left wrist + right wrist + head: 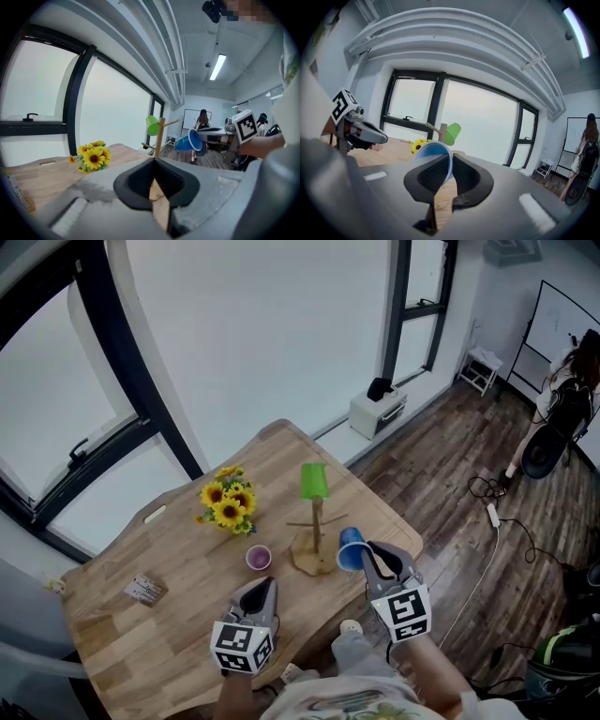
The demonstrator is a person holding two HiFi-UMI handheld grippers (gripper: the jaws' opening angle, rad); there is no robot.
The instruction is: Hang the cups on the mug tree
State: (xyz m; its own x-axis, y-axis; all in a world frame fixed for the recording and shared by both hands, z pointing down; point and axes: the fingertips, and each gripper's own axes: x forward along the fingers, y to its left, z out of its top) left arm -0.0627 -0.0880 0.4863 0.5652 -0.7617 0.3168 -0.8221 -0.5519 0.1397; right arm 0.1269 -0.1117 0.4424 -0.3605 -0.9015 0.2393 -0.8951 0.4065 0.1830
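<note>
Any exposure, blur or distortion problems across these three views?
Head view: windows blown out to white, table evenly lit and sharp. Left gripper view: strong fisheye with black corners, ceiling light flares, mug tree reads clearly. Right gripper view: same fisheye vignette, glass again washed out, blue cup crisp, no obvious motion blur.

- Your head camera looks steeply down from above you onto the wooden table (178, 615), taking in its whole top, with the left gripper (263, 585) and right gripper (371, 559) at the bottom of its view
- Your left gripper camera rides low behind its jaws and faces nearly level across the table toward the mug tree (160, 138) and the room behind it
- Your right gripper camera faces the windows (478, 126), with the blue cup (432, 152) close before its lens
- All three views share the mug tree, the green cup (314, 480) and the sunflowers (228, 501); each gripper view also catches the other gripper
</note>
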